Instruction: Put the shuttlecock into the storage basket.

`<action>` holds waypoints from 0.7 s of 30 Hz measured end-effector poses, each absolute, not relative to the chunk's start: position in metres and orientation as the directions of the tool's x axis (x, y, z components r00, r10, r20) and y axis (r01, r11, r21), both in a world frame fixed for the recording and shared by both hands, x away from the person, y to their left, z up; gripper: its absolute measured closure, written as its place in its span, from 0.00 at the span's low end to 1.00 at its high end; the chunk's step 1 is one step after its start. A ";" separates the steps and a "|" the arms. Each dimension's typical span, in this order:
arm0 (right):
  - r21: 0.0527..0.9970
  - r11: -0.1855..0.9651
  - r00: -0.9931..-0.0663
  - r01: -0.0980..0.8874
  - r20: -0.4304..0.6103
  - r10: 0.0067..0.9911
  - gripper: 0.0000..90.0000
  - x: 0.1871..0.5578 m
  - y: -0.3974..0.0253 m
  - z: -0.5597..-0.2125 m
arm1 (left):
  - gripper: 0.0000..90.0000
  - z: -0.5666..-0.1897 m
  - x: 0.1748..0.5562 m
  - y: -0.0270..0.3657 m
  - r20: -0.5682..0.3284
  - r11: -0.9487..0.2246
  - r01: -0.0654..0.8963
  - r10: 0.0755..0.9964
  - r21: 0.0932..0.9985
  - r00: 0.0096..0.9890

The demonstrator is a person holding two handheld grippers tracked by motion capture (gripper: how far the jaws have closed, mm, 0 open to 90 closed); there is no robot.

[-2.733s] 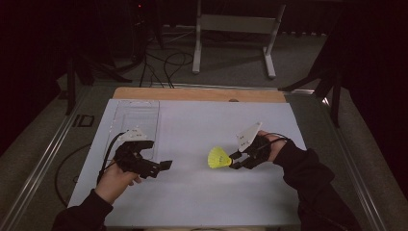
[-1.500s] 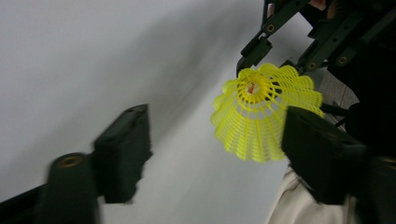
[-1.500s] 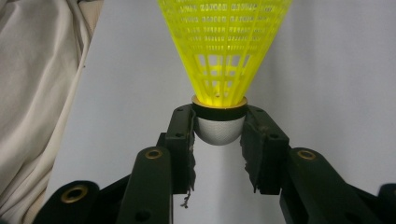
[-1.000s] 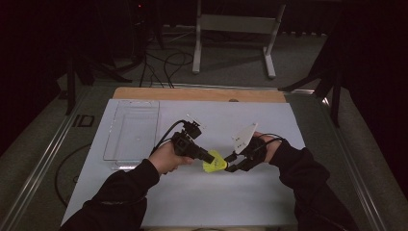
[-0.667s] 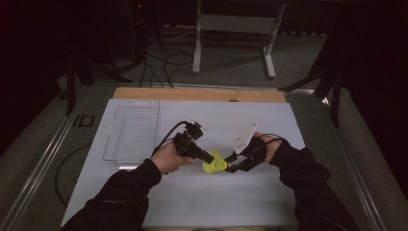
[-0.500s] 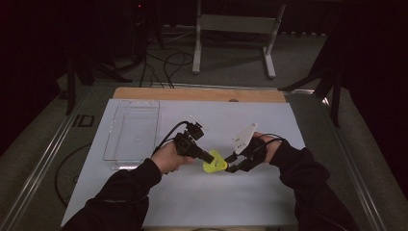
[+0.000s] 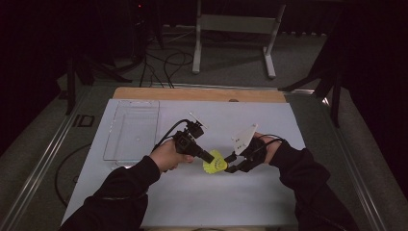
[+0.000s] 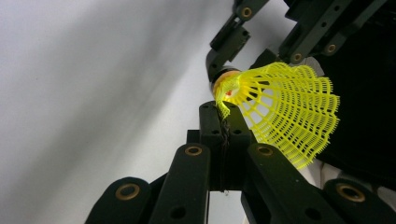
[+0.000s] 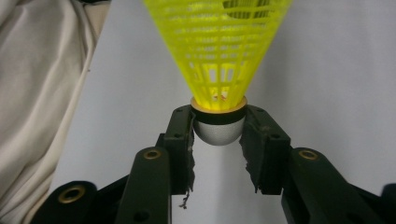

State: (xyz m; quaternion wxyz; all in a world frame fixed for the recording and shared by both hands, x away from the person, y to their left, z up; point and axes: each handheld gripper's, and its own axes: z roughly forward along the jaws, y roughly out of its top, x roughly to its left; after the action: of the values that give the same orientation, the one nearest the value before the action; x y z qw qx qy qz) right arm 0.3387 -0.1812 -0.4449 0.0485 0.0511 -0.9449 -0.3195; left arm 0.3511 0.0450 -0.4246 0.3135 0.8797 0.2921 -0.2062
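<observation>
Your right tongs [image 9: 217, 140] clamp the shuttlecock's [image 7: 214, 162] rounded cork above the desk [image 7: 250, 202] centre. Its long axis runs leftward toward your left tongs [image 8: 223, 135], pressed shut on a thread of the yellow skirt's narrow end.

Left claw [image 7: 210, 157] jaws pressed together; right claw [image 7: 230, 163] jaws clamped, facing the left claw, tips nearly meeting; both forearms angled inward.
</observation>
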 end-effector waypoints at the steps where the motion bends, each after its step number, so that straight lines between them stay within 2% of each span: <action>1: 0.610 0.790 -0.991 -0.065 0.053 -0.122 0.70 0.339 -0.181 -0.445 | 1.00 -0.423 0.351 0.045 -0.547 -0.634 0.642 0.382 0.432 0.745; 6: 0.615 0.787 -0.993 -0.050 0.054 -0.105 0.54 0.338 -0.179 -0.446 | 1.00 -0.416 0.350 0.046 -0.543 -0.638 0.632 0.372 0.439 0.753; 7: 0.615 0.787 -0.993 -0.050 0.054 -0.105 0.54 0.338 -0.179 -0.446 | 1.00 -0.416 0.350 0.046 -0.543 -0.638 0.632 0.372 0.439 0.753; 9: 0.612 0.790 -0.994 -0.027 0.066 -0.085 0.45 0.338 -0.179 -0.447 | 1.00 -0.413 0.350 0.048 -0.539 -0.641 0.629 0.372 0.439 0.755; 11: 0.612 0.791 -0.995 -0.020 0.065 -0.076 0.40 0.339 -0.179 -0.447 | 1.00 -0.411 0.351 0.050 -0.536 -0.640 0.632 0.379 0.438 0.755; 15: 0.603 0.797 -0.995 0.040 0.094 -0.021 0.19 0.341 -0.180 -0.447 | 1.00 -0.408 0.352 0.056 -0.532 -0.640 0.637 0.391 0.430 0.751; 17: 0.595 0.802 -0.994 0.057 0.110 -0.011 0.13 0.341 -0.181 -0.448 | 1.00 -0.407 0.353 0.060 -0.529 -0.639 0.640 0.398 0.426 0.750; 21: 0.605 0.792 -0.995 0.078 0.096 0.024 0.11 0.340 -0.183 -0.448 | 1.00 -0.404 0.354 0.067 -0.521 -0.641 0.643 0.411 0.419 0.748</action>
State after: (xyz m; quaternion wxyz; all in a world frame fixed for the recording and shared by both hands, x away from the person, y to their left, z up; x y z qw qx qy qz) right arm 0.3398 -0.1835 -0.4480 0.0417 -0.0269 -0.9457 -0.3212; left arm 0.3542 0.0669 -0.4040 0.3014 0.8851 0.2979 -0.1927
